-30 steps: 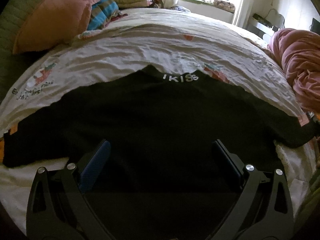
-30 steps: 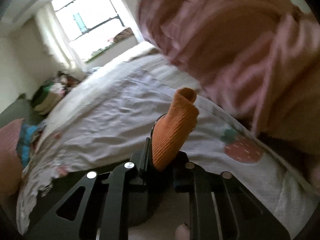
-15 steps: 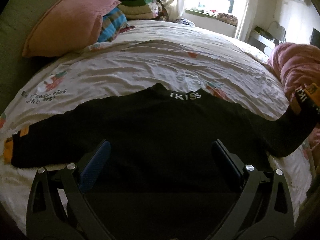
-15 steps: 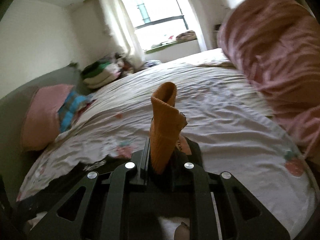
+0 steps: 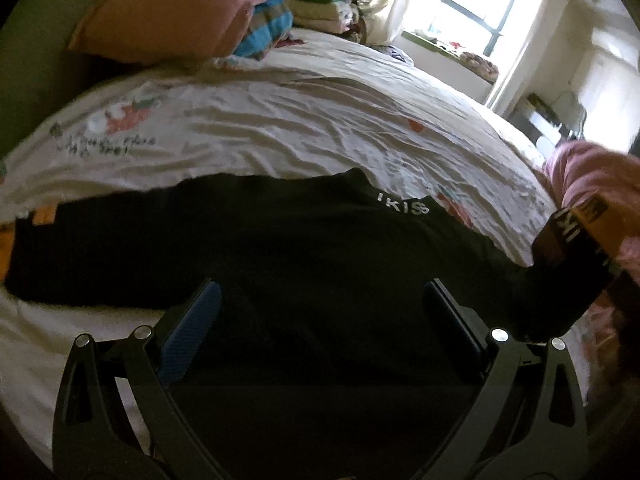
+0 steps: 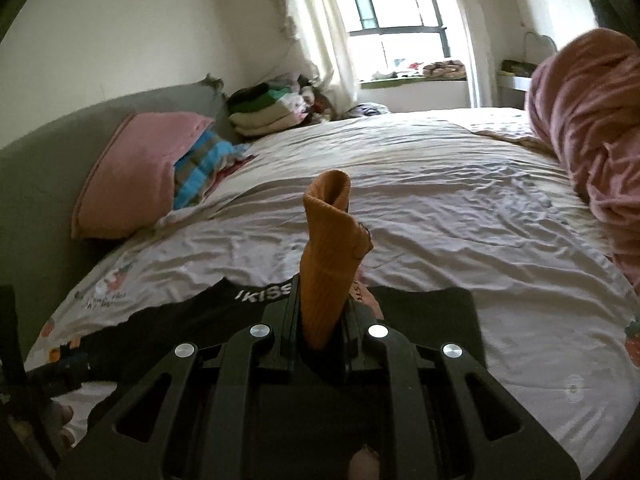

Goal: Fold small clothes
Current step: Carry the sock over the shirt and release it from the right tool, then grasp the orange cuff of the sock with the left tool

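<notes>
Right claw (image 6: pixel 320 320) pinches the orange cuff (image 6: pixel 326 248) upright — raised.

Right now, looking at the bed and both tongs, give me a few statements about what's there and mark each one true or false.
1. The right tongs are shut on the orange cuff. True.
2. The left tongs grip the collar. False: they are open, holding nothing.
3. The black sweater lies on the bed sheet. True.
4. The pink pillow lies on the sweater. False: it sits far back, by the headboard.
</notes>
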